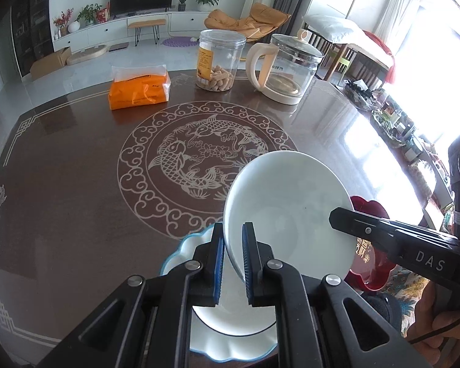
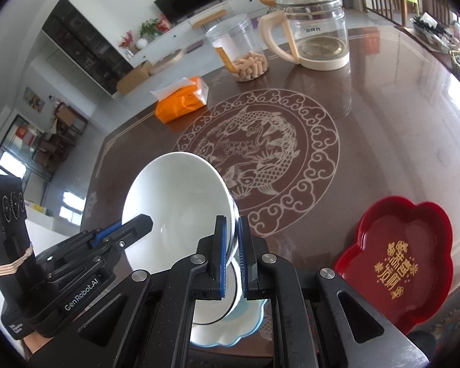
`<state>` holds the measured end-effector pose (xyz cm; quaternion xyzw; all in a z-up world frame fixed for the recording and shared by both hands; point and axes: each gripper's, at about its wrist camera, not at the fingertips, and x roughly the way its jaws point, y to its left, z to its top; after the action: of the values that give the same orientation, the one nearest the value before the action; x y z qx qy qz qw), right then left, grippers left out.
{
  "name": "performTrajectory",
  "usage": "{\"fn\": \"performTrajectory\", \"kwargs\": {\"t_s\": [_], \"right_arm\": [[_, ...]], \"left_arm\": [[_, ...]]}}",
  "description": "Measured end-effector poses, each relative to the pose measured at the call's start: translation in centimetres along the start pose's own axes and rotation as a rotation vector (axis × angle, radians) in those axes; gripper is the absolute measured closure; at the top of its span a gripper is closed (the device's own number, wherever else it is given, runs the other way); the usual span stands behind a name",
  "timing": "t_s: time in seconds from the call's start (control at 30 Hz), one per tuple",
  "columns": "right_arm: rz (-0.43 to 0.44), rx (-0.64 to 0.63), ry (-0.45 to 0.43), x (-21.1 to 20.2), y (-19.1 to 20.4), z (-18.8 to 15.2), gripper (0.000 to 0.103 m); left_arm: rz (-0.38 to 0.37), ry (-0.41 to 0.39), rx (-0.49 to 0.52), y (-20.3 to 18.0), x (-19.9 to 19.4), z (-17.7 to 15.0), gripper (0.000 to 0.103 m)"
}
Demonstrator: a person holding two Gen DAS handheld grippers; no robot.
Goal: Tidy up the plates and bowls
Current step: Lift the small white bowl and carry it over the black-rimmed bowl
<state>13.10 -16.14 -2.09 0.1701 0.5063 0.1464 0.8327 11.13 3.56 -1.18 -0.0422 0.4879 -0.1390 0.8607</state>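
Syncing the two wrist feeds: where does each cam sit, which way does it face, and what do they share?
Left wrist: on the left gripper, angled down over the table; its jaws clamp the white bowl; right gripper enters from the right.
Right wrist: on the right gripper, angled down, clamping the opposite rim; left gripper at the left.
Shared: bowl, kettle, jar, red tray.

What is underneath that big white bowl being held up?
Under the white bowl there is a blue-rimmed scalloped plate with another white dish resting on it. Both grippers and the bowl cover much of them, so anything more there stays hidden.
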Motion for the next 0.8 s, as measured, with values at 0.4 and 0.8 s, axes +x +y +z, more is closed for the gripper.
{"fn": "performTrajectory", "kwargs": {"t_s": [0.4, 0.8], "right_arm": [[-0.024, 0.002, 0.088, 3.9, 1.1, -4.6, 0.094], [-0.065, -0.006, 0.103, 5.1, 0.7, -5.8, 0.094]], "left_arm": [[0.027, 0.064, -0.039, 2.4, 2.2, -4.8, 0.092], [0.046, 0.076, -0.024, 2.3, 3.4, -5.4, 0.092]]}}
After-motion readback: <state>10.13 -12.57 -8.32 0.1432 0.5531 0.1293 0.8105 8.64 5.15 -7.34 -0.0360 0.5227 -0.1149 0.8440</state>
